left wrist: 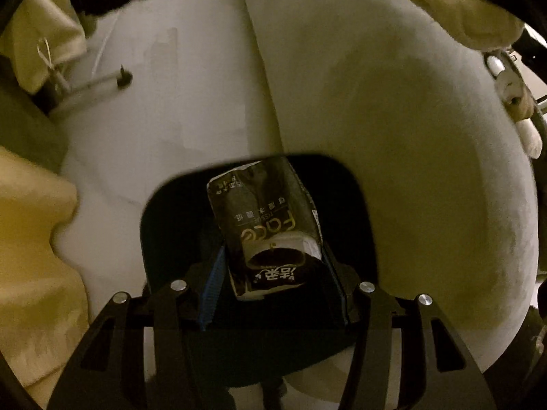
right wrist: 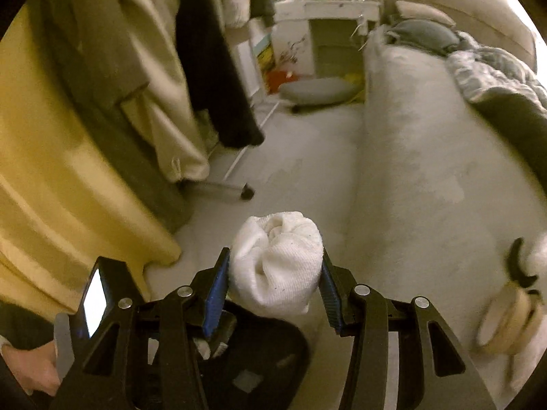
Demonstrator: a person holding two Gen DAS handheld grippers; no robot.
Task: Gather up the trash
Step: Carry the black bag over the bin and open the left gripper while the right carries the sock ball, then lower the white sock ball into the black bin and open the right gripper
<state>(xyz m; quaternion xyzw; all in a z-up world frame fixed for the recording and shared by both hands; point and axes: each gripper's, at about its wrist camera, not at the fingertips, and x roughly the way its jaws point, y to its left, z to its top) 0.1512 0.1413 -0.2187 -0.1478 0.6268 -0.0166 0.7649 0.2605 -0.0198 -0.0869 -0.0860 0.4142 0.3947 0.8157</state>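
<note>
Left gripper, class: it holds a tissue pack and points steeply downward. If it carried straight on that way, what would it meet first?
Probably the dark bin directly beneath: the left gripper and its tissue pack sit over the bin's opening, though depth is hard to judge.

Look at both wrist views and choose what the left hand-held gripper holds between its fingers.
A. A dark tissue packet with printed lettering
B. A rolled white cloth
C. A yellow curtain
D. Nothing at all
A: in the left wrist view the left hand-held gripper clamps a dark tissue packet with printed lettering above a dark bin, while the rolled white cloth sits in the right hand-held gripper.
</note>
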